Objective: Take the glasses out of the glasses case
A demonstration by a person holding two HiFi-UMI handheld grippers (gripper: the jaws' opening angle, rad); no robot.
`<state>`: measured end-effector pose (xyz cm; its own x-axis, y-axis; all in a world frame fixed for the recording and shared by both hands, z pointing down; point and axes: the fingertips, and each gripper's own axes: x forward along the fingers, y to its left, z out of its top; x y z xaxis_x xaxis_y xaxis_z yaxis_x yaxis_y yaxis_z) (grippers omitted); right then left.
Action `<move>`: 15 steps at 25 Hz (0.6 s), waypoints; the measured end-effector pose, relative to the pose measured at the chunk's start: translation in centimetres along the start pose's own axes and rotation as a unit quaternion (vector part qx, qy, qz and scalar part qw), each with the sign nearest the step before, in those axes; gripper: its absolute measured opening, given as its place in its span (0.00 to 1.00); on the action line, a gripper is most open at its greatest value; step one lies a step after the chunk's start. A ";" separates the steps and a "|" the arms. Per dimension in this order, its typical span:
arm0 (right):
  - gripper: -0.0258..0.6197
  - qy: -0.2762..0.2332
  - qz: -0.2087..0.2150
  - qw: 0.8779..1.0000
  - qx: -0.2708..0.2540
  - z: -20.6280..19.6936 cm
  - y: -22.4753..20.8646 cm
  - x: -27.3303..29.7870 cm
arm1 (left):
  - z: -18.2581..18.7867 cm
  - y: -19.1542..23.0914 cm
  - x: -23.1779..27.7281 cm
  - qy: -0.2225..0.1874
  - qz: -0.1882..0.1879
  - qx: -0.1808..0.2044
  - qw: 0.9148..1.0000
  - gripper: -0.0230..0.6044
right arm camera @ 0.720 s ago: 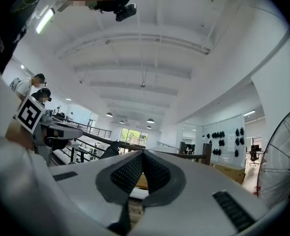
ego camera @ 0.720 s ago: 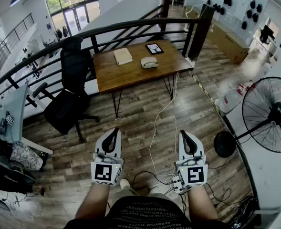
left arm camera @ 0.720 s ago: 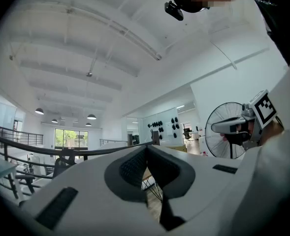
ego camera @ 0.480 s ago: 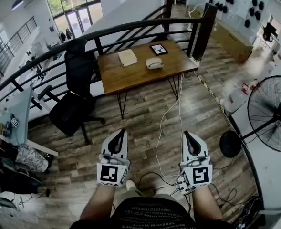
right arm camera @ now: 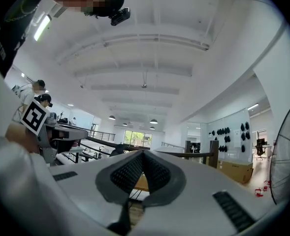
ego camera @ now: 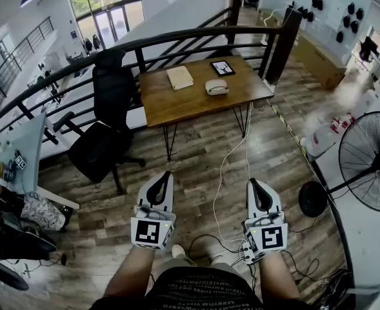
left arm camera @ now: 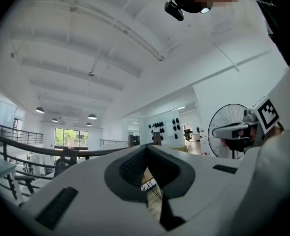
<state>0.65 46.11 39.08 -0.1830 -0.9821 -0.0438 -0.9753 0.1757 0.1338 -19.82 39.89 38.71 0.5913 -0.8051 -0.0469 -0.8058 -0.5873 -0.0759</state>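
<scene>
1. Layout, referenced to the bench (ego camera: 177, 105). A black office chair (ego camera: 106, 131) stands at the left end of the bench. On the bench top, from left to right, lie a beige pad (ego camera: 180, 77), the glasses case (ego camera: 217, 87) and, behind the case, a dark framed tablet (ego camera: 222, 68). A floor fan (ego camera: 372, 163) stands well to the right of the bench.

2. Task object. The glasses case is a pale, rounded item on the right half of the bench, near the middle of its depth. It appears closed, though it is too small in the head view to confirm. No glasses are visible, so they are presumably inside the case.

3. Grippers. Both are held level in front of the person, well short of the bench, with open wooden floor between.
   - Left gripper (ego camera: 166, 175): jaws together at the tip, nothing between them (left arm camera: 145, 149).
   - Right gripper (ego camera: 252, 183): jaws fully together, nothing between them (right arm camera: 143, 154).

4. Progress. No step of the task is done. The case is untouched and neither gripper is near it.

5. Remaining, as judged:
   - approach the bench;
   - open the jaws;
   - steady the case with one gripper;
   - lift the lid;
   - draw the glasses out.
</scene>
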 end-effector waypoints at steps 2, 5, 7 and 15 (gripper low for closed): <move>0.06 0.006 0.000 1.000 -0.002 -0.2 0.7 0.8 | -0.2 1.0 -0.1 0.000 -0.002 -0.002 1.000 0.08; 0.06 0.011 -0.006 1.000 -0.003 -0.4 1.1 1.5 | -0.5 2.2 -0.1 0.001 -0.003 -0.003 1.000 0.08; 0.06 0.012 -0.014 1.000 -0.001 -0.5 1.1 2.1 | -0.5 3.3 0.3 0.001 -0.005 -0.003 1.000 0.08; 0.07 0.010 -0.038 0.999 0.012 -0.6 2.6 4.5 | -1.2 6.7 1.3 0.008 -0.029 -0.011 0.999 0.08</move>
<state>-2.63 42.07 39.78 -0.1058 -0.9938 -0.0339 -0.9890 0.1016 0.1080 -24.44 34.81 39.29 0.6370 -0.7704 -0.0280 -0.7704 -0.6350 -0.0567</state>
